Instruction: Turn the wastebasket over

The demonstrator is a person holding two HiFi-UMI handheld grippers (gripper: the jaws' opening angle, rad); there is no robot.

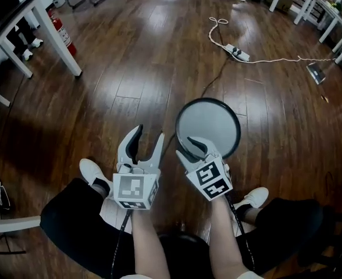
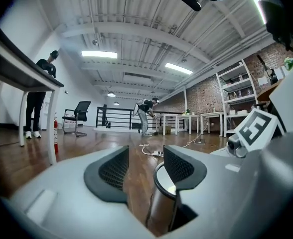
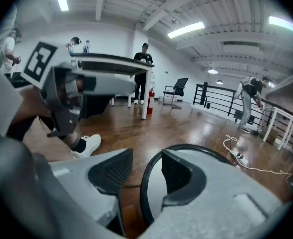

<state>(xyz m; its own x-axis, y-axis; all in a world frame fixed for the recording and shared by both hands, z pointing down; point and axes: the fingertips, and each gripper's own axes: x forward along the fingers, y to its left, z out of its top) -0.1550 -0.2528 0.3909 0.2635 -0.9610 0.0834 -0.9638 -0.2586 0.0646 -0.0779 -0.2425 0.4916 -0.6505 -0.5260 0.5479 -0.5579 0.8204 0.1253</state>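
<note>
Over glossy wood floor point(image 1: 159, 51), left gripper point(image 1: 149, 133) spread; right gripper point(image 1: 192, 149) spread astride wastebasket point(image 1: 209, 124) rim.

Ceiling strip lamps point(image 2: 99, 54) give bright, even indoor light. Glossy wood floor point(image 1: 142, 51) shows broad white glare patches in head view. Dark vignette in corners and strong fisheye bend at edges in all views. Left hand-held gripper point(image 2: 145, 166) and right hand-held gripper point(image 3: 145, 173) soft, slightly out of focus up close; far room sharper.
</note>
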